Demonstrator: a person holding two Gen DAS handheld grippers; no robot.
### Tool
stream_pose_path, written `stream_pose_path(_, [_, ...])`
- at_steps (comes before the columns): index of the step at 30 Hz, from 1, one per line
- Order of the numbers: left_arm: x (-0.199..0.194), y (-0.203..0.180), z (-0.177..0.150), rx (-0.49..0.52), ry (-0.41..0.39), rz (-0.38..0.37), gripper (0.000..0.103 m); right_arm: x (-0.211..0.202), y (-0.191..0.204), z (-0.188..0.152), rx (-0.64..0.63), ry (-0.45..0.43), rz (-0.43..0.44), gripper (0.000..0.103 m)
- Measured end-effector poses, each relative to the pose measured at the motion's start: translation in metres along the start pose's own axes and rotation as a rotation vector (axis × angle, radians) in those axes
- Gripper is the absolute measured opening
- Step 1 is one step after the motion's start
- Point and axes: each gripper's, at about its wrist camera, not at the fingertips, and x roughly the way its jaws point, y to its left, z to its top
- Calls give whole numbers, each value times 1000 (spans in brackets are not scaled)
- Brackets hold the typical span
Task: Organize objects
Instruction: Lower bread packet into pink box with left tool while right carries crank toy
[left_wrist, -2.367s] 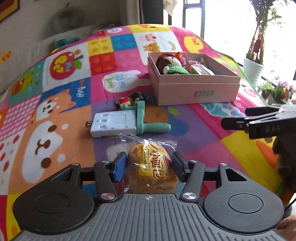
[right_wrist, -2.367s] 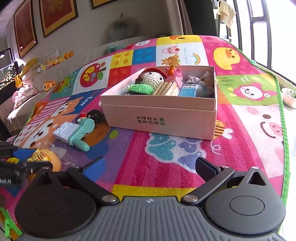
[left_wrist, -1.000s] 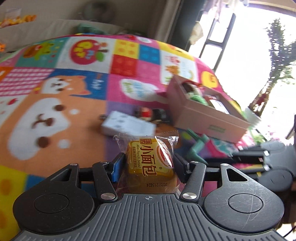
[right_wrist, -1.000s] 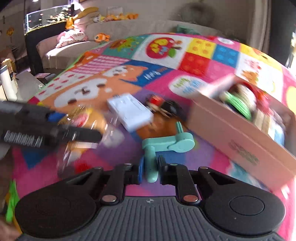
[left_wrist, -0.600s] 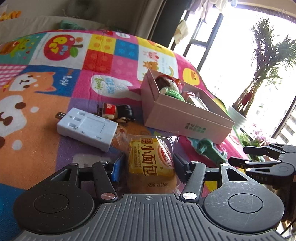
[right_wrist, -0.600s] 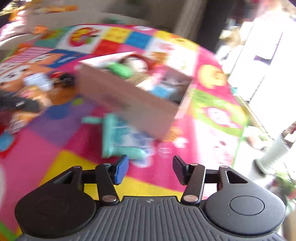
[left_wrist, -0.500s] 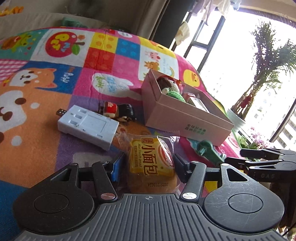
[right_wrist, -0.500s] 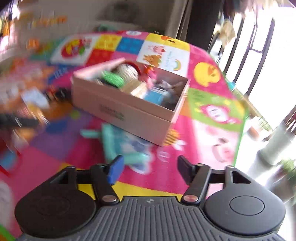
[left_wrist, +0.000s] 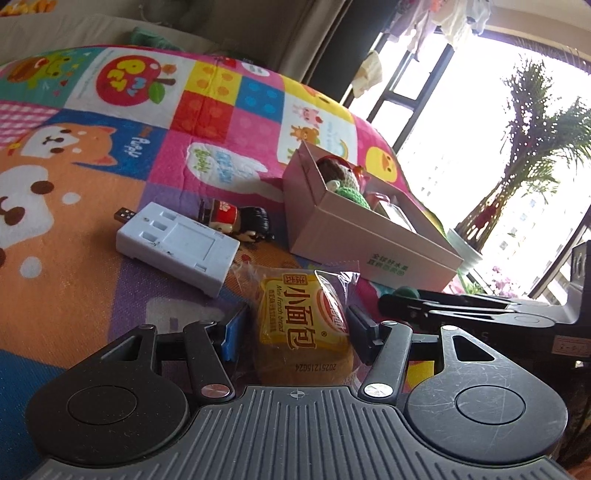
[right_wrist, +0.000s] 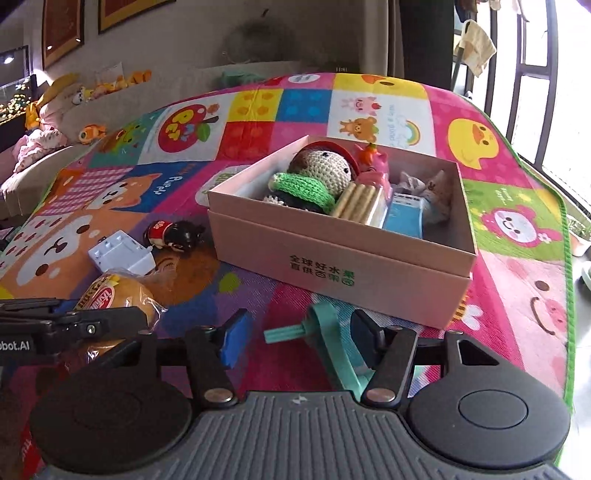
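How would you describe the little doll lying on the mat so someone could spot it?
Find the pink box on the play mat. Beside it lies a small figurine, near a white block; only it has black hair and a red dress.

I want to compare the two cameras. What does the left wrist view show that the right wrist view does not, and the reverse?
Only the left wrist view shows the printed front of the bread packet held in the left tool, and the tall plant at the window.

Only the right wrist view shows the blue carton deep in the pink box, the whole teal crank lying between the pads of the right tool, untouched, its jaws having just been closing, and plush toys on the sofa.

Both show the box, crochet doll, white adapter, figurine and play mat.
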Motion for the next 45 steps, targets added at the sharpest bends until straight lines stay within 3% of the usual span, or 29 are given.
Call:
stream_pose_path(1, [0,1,0,-4,0,-2,62,0,0,-1,6,11,13,47])
stream_pose_path(5, [0,3,0,-20,-2,-12,62,-14,2,-14,-44,23,86,47])
stream_pose_path(9, [0,5,0,-31,-3,-18,62,-38,3,-32,-141,11,54,47])
stream_pose_path(11, [0,5,0,-33,-4,-19,62,-51,-1,-39,-158,-3,14,53])
stream_pose_path(13, [0,6,1,-37,-4,-21,62,-61,-10,-44,-124,-13,-6,68])
stream_pose_path(18, [-1,7,0,-42,-5,-24,62,-69,-29,-51,-51,18,-8,73])
stream_pose_path(23, [0,8,0,-52,-8,-28,62,-72,-37,-55,11,49,-27,87])
stream_pose_path(28, [0,8,0,-53,-8,-29,62,-64,-44,-50,179,58,38,88])
stream_pose_path(33, [0,9,0,-58,-9,-32,62,-45,-44,-42,279,52,-5,90])
stream_pose_path(36, [-1,9,0,-61,-10,-33,62,-38,-33,-40,219,49,-38,87])
stream_pose_path(39, [-1,9,0,-62,-9,-33,62,-37,-19,-41,121,39,-54,71])
stream_pose_path(45, [-2,9,0,-56,-9,-28,62,-50,-4,-45,65,5,-11,71])
